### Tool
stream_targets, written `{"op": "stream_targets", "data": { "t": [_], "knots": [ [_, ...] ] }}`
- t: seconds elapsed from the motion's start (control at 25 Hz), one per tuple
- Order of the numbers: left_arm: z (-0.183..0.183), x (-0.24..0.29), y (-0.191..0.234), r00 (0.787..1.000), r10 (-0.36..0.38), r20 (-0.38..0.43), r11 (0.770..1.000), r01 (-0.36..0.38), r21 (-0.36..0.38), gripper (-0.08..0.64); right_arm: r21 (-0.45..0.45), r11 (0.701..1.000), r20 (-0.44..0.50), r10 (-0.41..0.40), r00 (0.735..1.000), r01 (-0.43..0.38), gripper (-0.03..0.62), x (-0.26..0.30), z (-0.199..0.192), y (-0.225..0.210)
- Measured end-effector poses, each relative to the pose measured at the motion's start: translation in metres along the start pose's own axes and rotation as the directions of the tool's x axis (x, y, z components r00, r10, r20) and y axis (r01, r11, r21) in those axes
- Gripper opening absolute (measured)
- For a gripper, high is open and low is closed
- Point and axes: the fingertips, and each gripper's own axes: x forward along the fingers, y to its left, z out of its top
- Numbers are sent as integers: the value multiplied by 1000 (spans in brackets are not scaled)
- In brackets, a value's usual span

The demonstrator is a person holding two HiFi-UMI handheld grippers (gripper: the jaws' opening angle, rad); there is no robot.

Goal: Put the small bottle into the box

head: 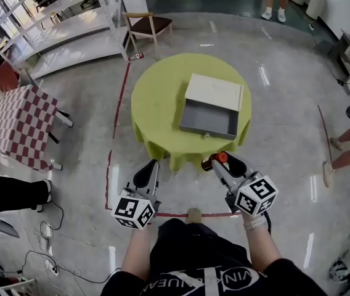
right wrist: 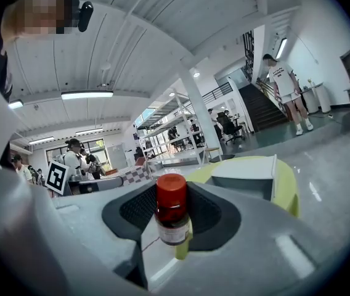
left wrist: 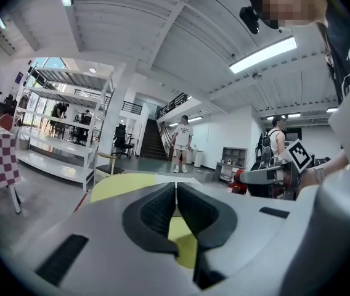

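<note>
One small bottle [right wrist: 172, 211], red-capped, stands upright, clamped between the right gripper's [head: 215, 163] jaws just short of the table's [head: 156, 110] near edge. Box [head: 207, 117] lies open toward the table's right edge. Step: carry forward, keep bottle upright, lower well inside before releasing. Left gripper [left wrist: 175, 209] closed, empty.

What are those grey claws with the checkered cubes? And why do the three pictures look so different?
A person holds a pinching tool, called a gripper, in each hand; the cubes are part of them. One picture comes from a camera on the person's head, looking down. The other two come from cameras riding on each gripper. The left gripper is shut on nothing. The right gripper pinches a small bottle with a red cap. Ahead stands a round yellow-green table with an open grey box on it, which looks empty.
</note>
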Motion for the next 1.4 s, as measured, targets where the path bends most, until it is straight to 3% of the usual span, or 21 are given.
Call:
{"op": "stream_targets", "data": {
  "t": [0.52, 0.84, 1.4],
  "knots": [
    [-2, 33, 19, 998, -41, -40, 999, 42, 15, 15, 21, 1000, -25, -22, 999, 22, 147, 32, 1, -23],
    [1, 79, 28, 996, -85, -32, 996, 84, -11, 15, 16, 999, -36, -47, 998, 48, 147, 51, 9, -44],
    [-13, 135, 54, 985, -148, -87, 988, 144, -51, 15, 47, 996, -66, -69, 995, 72, 147, 93, 9, -69]
  ]
}}
